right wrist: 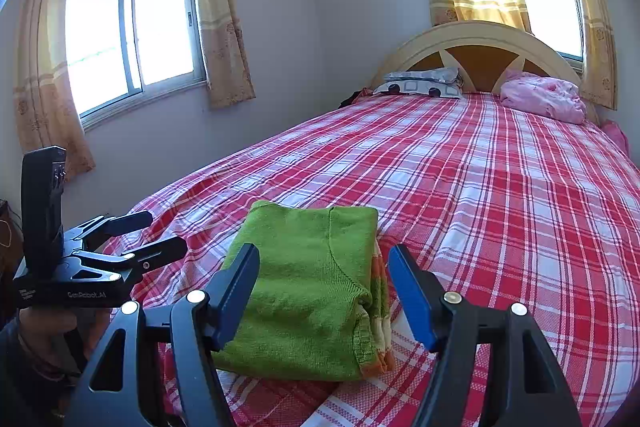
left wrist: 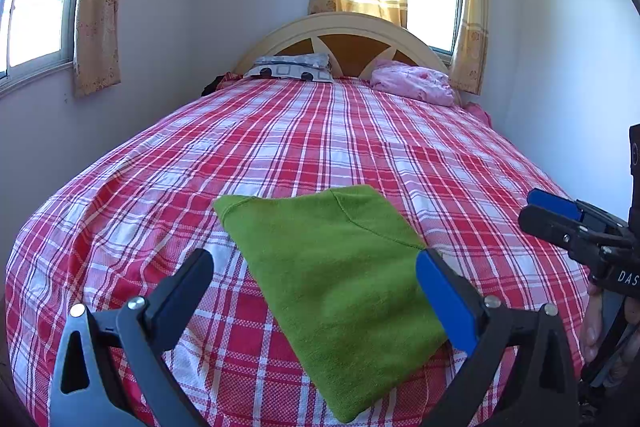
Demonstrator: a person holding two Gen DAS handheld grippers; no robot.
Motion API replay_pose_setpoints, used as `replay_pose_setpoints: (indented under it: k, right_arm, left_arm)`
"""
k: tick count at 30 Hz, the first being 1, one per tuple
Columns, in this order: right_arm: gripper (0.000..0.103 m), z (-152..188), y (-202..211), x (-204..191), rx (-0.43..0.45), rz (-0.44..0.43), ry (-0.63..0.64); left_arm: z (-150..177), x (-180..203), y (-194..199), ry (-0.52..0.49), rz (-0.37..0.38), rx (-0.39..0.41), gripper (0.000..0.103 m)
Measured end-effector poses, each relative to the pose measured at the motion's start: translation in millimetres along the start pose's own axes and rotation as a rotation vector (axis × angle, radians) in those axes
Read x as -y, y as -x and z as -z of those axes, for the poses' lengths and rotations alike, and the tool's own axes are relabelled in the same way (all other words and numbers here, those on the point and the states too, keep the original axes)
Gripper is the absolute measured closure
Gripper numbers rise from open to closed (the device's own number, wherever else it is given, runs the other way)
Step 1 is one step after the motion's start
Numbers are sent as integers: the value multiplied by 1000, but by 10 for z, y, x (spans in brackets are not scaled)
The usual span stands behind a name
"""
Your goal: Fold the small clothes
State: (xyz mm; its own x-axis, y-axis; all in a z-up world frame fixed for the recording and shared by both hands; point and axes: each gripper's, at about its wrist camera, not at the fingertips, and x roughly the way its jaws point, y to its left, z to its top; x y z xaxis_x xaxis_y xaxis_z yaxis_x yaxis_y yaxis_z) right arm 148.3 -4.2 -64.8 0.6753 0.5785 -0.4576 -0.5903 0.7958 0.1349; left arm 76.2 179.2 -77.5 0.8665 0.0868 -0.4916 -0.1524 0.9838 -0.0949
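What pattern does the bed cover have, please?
The bed cover is a red, white and pink plaid, seen best in the left wrist view.

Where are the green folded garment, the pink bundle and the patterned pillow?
green folded garment (right wrist: 312,283): right wrist view, top layer.
pink bundle (right wrist: 540,99): right wrist view, its middle.
patterned pillow (left wrist: 292,67): left wrist view, its top face.
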Motion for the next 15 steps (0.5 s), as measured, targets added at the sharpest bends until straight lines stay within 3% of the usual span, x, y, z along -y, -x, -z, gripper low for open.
replay_pose_setpoints:
  k: [10,15]
  right_arm:
    - [35,15,0,-20,-1,-2,-3]
    - [35,16,4,-38,3,-1,1]
  left_arm:
    - [-4,15,3,-6,-2,2,0]
    - [-36,34,-12,-35,-42,0,0]
